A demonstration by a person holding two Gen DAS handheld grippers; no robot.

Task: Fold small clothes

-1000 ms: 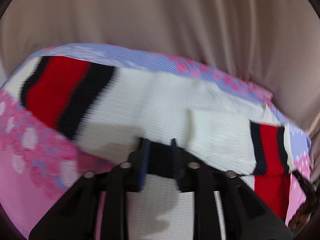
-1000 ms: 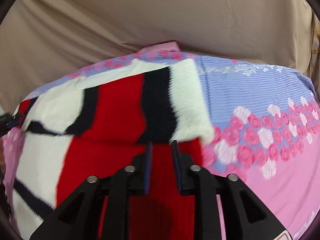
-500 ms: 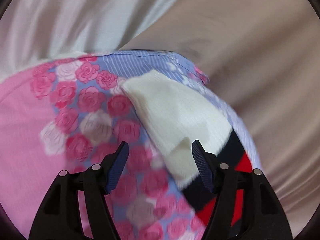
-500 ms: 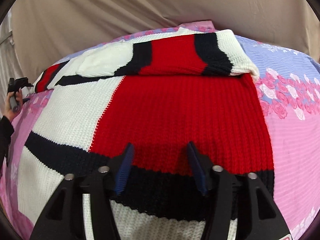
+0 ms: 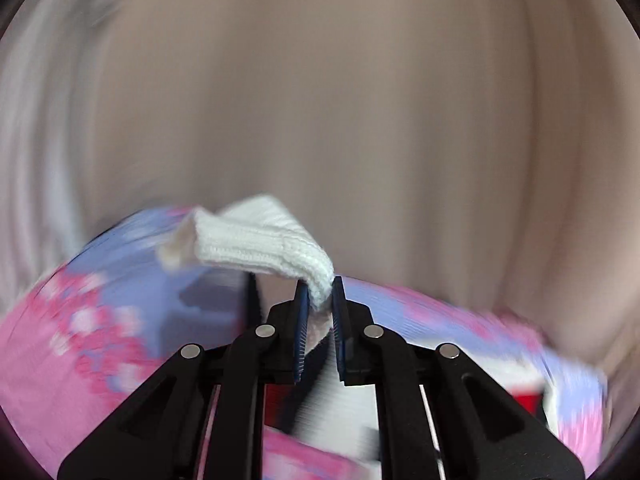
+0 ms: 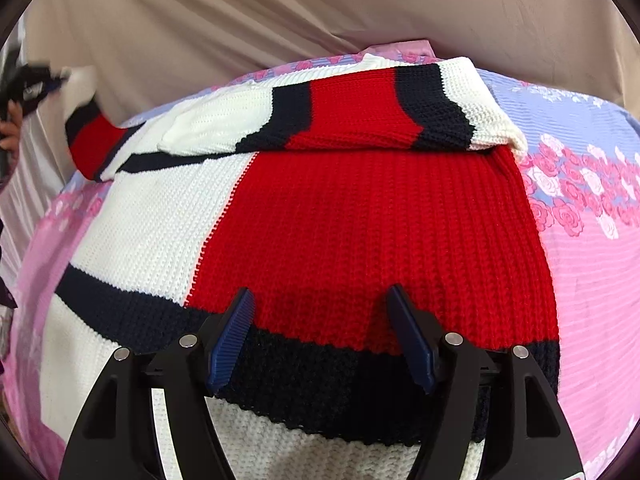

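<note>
A: Where is the red, white and navy knitted sweater [image 6: 360, 216]?

B: Spread flat on the pink and lilac rose-print bedsheet [image 6: 592, 264] — one sleeve [image 6: 344, 120] folded across its far edge, beige curtain [image 6: 280, 12] behind.

A: The left gripper [image 5: 320, 300]?

B: Clamped on the white ribbed cuff [image 5: 260, 248] of the other sleeve, lifted off the bed at far left.

A: And the right gripper [image 6: 320, 300]?

B: Fingers spread wide, holding nothing — poised over the sweater's near hem.

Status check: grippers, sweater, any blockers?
Left gripper shut on white cuff. Right gripper open over sweater. Far sleeve folded across. No blockers.
</note>
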